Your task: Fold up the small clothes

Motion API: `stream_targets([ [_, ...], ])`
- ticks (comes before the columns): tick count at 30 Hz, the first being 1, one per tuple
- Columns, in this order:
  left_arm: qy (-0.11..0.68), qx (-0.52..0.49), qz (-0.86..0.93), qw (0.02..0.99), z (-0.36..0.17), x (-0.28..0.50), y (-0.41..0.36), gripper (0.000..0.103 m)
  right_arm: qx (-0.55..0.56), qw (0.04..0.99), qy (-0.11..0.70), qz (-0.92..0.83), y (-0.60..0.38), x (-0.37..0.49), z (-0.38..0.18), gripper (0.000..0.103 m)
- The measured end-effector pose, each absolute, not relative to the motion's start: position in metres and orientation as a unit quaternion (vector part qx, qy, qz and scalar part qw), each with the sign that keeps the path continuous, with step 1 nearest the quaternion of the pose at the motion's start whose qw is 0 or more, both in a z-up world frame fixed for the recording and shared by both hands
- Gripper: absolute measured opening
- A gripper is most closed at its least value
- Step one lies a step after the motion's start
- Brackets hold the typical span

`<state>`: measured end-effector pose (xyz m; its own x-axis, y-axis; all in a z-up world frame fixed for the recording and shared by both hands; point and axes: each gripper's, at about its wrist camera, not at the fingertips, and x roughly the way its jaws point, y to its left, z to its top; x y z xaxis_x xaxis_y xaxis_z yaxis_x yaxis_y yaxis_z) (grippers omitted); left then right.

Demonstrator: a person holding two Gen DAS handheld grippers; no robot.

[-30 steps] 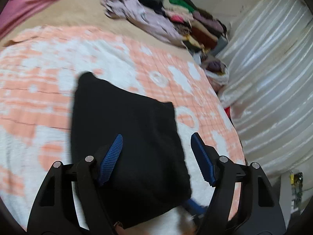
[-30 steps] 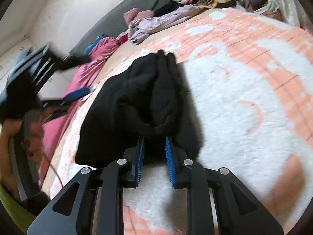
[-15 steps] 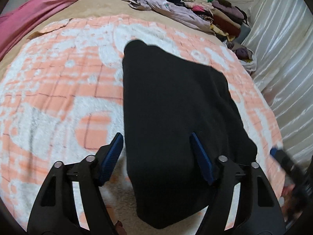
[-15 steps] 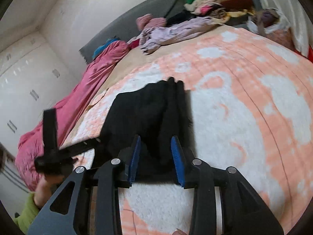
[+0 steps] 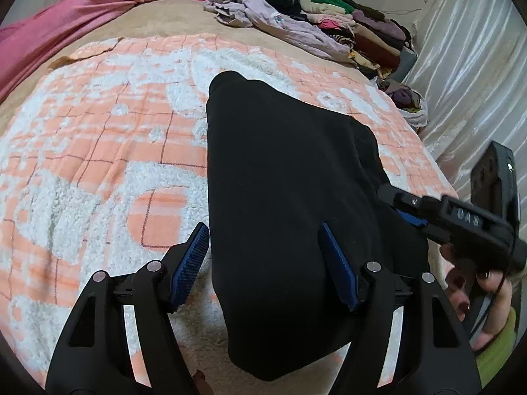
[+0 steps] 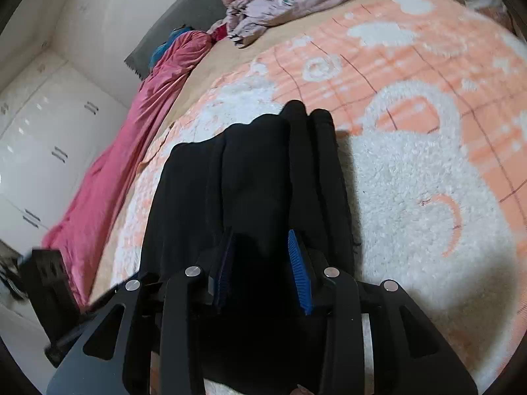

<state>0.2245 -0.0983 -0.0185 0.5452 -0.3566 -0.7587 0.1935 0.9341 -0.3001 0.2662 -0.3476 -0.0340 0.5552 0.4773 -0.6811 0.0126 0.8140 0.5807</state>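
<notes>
On top of an orange-and-white fleece blanket (image 5: pixel 98 151) lies a black garment (image 5: pixel 283 177), folded into a long, thick strip. Places below are given relative to this garment.

Over its near end hangs the left gripper (image 5: pixel 265 265), jaws spread wide: one blue pad sits just off the garment's left edge above bare blanket, the other above the black cloth itself. Whether either pad touches the fabric cannot be told.

At its right edge the right gripper (image 6: pixel 260 270) reaches in, jaws parted a moderate way, with a ridge of the black cloth rising between the blue pads. The pads do not appear to press it (the dark cloth makes the gap hard to read).

Left of the garment and beyond its far end, the blanket is open and flat. Further beyond it lie a lilac bundle (image 5: pixel 263 19) and a stack of folded clothes (image 5: pixel 355 29); a pink cover (image 5: pixel 75 13) lies off to the far left.

Both grippers tilt downward. A hand (image 5: pixel 477 299) with dark nail polish grips the right gripper's handle.
</notes>
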Motion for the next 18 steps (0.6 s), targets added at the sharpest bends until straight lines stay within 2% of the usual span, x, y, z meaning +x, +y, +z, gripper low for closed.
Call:
stream_targets([
  [5,0.446,-0.090,-0.153,0.877,-0.018,0.223,-0.099,0.061,0.272,0.833,0.456,0.154,-0.346,0.280,-0.034,0.034],
  [7,0.444,-0.091,-0.151,0.878,-0.018,0.222,-0.098,0.063,0.256,0.840,0.449,0.164,-0.341,0.280,-0.033,0.018],
  [8,0.444,-0.091,-0.149,0.879,-0.018,0.222,-0.097,0.064,0.243,0.847,0.444,0.164,-0.339,0.278,-0.032,0.015],
  [9,0.443,-0.093,-0.149,0.879,-0.017,0.221,-0.096,0.064,0.238,0.852,0.436,0.162,-0.339,0.276,-0.030,0.008],
  [11,0.439,-0.094,-0.152,0.880,-0.013,0.219,-0.097,0.065,0.239,0.858,0.424,0.163,-0.342,0.273,-0.024,0.007],
  [13,0.438,-0.094,-0.160,0.880,-0.008,0.216,-0.099,0.069,0.220,0.872,0.407,0.163,-0.344,0.268,-0.009,0.006],
  [15,0.440,-0.096,-0.174,0.876,-0.007,0.213,-0.103,0.073,0.148,0.898,0.388,0.147,-0.337,0.260,0.011,0.006],
  [18,0.447,-0.072,-0.179,0.874,-0.013,0.211,-0.115,0.076,0.059,0.911,0.393,0.110,-0.324,0.260,0.009,0.006],
])
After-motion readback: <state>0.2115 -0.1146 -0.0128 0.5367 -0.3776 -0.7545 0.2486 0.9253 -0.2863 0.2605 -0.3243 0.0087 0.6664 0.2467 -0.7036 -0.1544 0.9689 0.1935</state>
